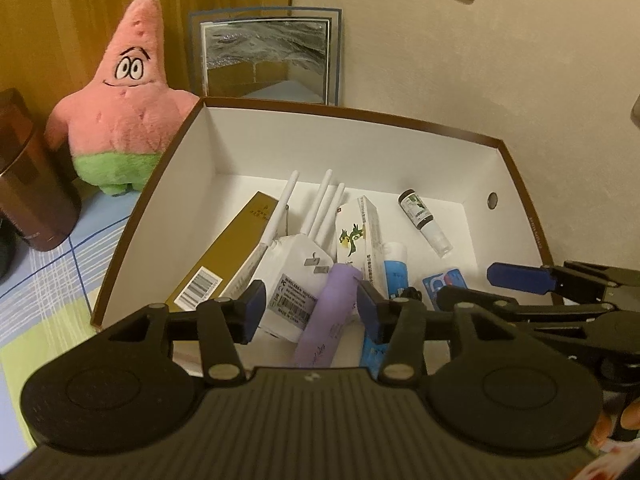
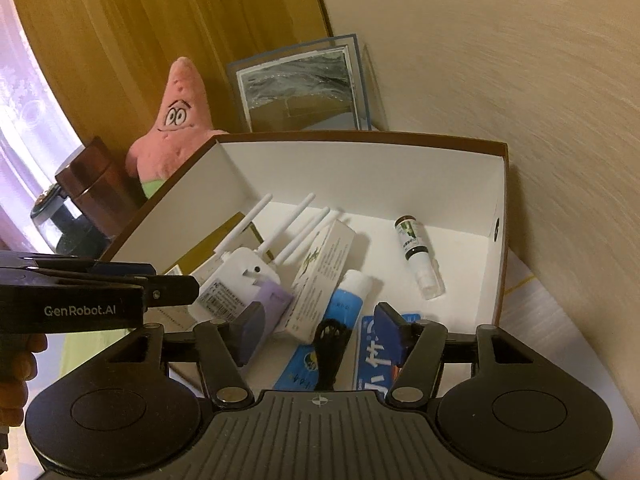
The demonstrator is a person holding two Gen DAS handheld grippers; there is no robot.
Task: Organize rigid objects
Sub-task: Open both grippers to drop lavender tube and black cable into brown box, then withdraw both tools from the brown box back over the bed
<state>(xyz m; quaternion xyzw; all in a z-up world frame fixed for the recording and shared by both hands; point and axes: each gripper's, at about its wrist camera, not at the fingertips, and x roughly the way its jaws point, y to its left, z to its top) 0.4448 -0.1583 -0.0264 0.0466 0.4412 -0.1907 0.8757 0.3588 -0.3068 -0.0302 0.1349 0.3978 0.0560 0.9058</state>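
Nearest me: left gripper [image 1: 310, 312], jaws parted above a purple tube [image 1: 330, 316], pads clear of it, gripping nothing. Right gripper [image 2: 316, 330], jaws apart over a black comb [image 2: 330, 350], empty. Next, inside the white box [image 1: 352, 148]: blue toothpaste tube [image 2: 346, 296], white antenna repeater [image 1: 296, 264], gold carton [image 1: 228, 252], small dark bottle [image 1: 424, 220]. Farthest, outside the box: pink starfish plush [image 1: 124, 96] and mirror [image 1: 266, 58].
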